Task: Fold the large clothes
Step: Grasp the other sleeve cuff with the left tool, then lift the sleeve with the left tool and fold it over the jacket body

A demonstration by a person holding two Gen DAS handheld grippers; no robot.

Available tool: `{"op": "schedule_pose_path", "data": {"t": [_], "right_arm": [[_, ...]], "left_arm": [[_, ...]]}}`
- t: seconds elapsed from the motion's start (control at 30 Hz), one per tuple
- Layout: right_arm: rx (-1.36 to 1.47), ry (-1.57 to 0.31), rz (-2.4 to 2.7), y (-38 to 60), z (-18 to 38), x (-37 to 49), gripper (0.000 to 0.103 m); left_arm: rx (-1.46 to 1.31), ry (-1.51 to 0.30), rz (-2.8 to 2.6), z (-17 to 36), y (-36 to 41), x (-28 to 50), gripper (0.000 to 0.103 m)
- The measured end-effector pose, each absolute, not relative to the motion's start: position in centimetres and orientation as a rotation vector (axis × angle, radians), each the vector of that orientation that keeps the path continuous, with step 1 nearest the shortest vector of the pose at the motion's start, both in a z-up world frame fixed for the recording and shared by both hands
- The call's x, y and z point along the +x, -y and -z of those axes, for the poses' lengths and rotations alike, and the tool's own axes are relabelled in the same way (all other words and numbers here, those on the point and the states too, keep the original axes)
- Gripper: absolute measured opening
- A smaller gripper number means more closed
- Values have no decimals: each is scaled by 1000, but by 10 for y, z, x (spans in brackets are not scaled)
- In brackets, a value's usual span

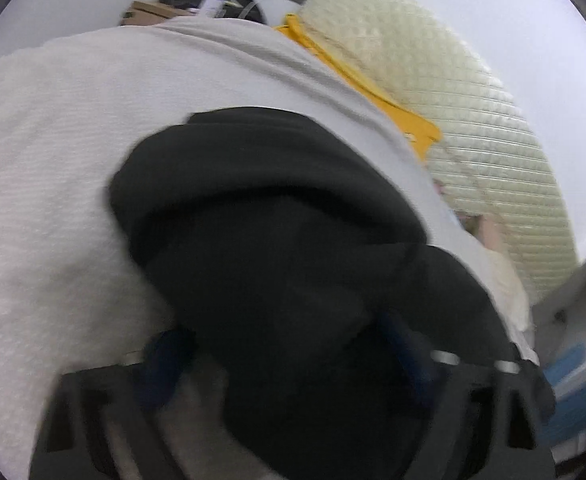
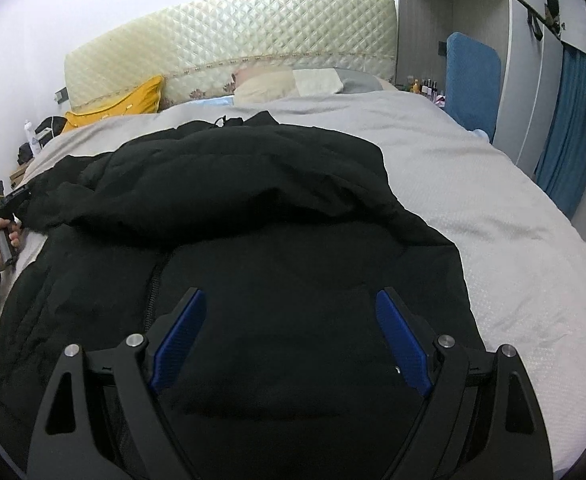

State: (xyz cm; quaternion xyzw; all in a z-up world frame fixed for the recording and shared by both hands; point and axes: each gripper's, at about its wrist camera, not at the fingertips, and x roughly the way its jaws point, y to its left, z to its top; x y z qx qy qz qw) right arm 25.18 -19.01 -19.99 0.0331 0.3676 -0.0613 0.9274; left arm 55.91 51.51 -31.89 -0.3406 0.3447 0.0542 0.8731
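A black jacket (image 2: 229, 216) is lying crumpled on the grey bed cover (image 2: 493, 216). The right hand-held gripper (image 2: 291, 332) is hovering over it, jaws standing wide and empty. The left hand-held gripper (image 1: 289, 344) is sitting with black fabric bunched between its blue pads, but blur is hiding whether they are pressing on it.

black jacket (image 1: 277, 240) between left hand-held gripper (image 1: 285, 356) fingers, blurred
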Motion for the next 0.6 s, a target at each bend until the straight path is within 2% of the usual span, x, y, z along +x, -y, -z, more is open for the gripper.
{"op": "schedule_pose_path", "data": {"t": [0.03, 0.1, 0.2, 0.6], "right_arm": [[65, -756, 126, 190, 200, 252, 87], [60, -760, 127, 191, 201, 252, 87], [63, -762, 128, 195, 201, 251, 87], [66, -699, 67, 203, 184, 235, 87]], "left_arm": [[-731, -727, -81, 320, -513, 562, 55], [-745, -717, -57, 316, -512, 563, 31], [-696, -690, -76, 300, -504, 559, 15], [-597, -564, -165, 189, -484, 486, 8]]}}
